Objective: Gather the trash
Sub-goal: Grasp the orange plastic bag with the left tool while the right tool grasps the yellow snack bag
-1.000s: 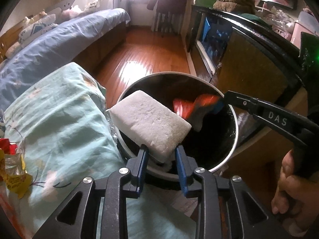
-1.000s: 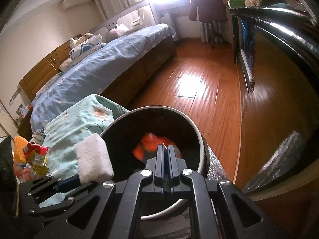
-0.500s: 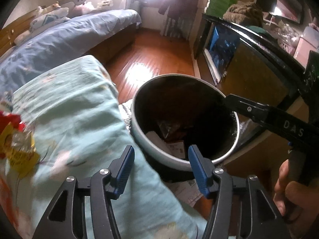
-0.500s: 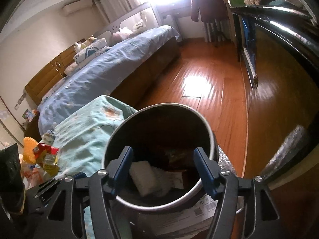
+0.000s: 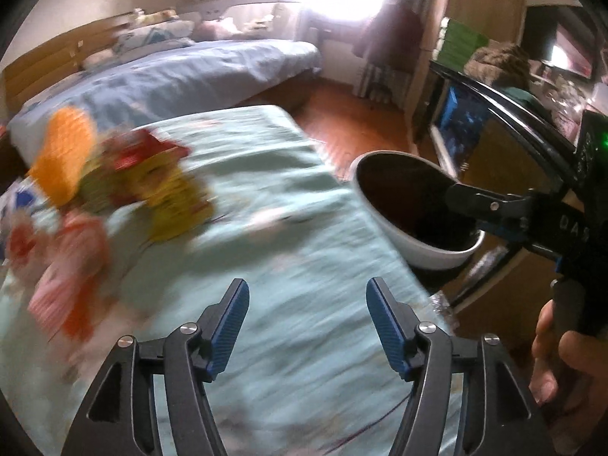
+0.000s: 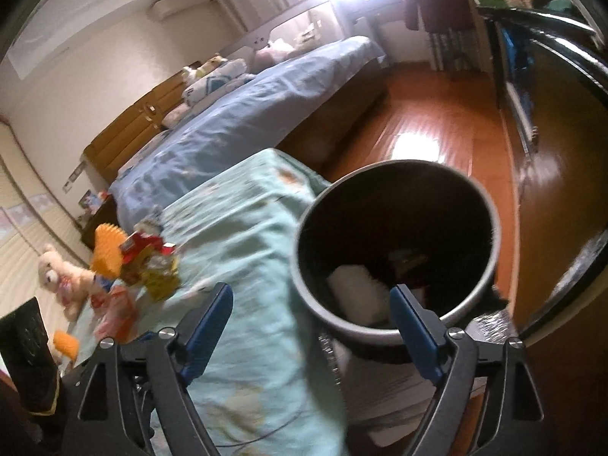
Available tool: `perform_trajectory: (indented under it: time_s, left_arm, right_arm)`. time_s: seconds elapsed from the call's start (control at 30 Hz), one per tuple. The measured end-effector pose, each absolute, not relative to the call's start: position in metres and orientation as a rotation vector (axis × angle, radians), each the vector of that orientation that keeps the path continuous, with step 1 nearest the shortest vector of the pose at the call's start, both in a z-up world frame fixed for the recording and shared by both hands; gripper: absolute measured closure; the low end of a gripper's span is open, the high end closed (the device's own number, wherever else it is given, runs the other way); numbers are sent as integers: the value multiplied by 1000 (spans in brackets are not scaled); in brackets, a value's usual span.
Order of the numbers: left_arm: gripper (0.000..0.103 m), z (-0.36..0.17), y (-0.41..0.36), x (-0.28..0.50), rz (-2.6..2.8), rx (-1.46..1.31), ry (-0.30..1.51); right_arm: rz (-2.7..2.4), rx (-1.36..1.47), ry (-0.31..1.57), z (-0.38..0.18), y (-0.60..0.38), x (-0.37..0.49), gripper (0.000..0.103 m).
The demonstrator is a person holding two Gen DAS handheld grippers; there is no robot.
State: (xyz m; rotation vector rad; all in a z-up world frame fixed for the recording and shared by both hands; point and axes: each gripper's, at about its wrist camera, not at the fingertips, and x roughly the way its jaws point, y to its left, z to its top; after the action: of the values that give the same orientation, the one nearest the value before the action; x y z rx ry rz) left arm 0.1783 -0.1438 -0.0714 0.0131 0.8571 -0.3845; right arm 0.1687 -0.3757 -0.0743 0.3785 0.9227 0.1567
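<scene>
A round bin (image 6: pixel 395 250) with a pale rim and dark inside stands beside a table under a pale green cloth (image 5: pixel 288 266). A white foam block (image 6: pixel 357 296) lies in the bin. A blurred heap of colourful wrappers (image 5: pixel 152 186) sits on the cloth at the left. My left gripper (image 5: pixel 307 326) hangs over the bare cloth, its jaws opening with nothing between them. My right gripper (image 6: pixel 309 326) is near the bin's (image 5: pixel 414 212) front edge, jaws opening and holding nothing. In the left wrist view the right gripper's finger (image 5: pixel 494 205) reaches over the bin.
A bed with a blue cover (image 6: pixel 247 125) lies beyond the table. Wooden floor (image 6: pixel 437 140) runs between the bed and a dark cabinet (image 5: pixel 505 140) on the right. A plush bear (image 6: pixel 60 277) and an orange spiky thing (image 6: pixel 108 252) sit by the wrappers.
The left gripper let the white foam block fall into the bin, opened, and swung left over the cloth toward the wrappers. The right gripper opened from shut and shifted left.
</scene>
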Motion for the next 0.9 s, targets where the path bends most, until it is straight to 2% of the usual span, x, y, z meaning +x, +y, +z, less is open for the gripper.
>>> perform_trajectory:
  time_s: [0.5,0.9]
  left_arm:
    - [39,-58,-43,124,-192,-103,837]
    - [35,-49,-2,114,-127,-145,826]
  right_arm:
    - [325,321,967,-78,-285,164,17]
    - [437,252,982,-83,-225,176,17]
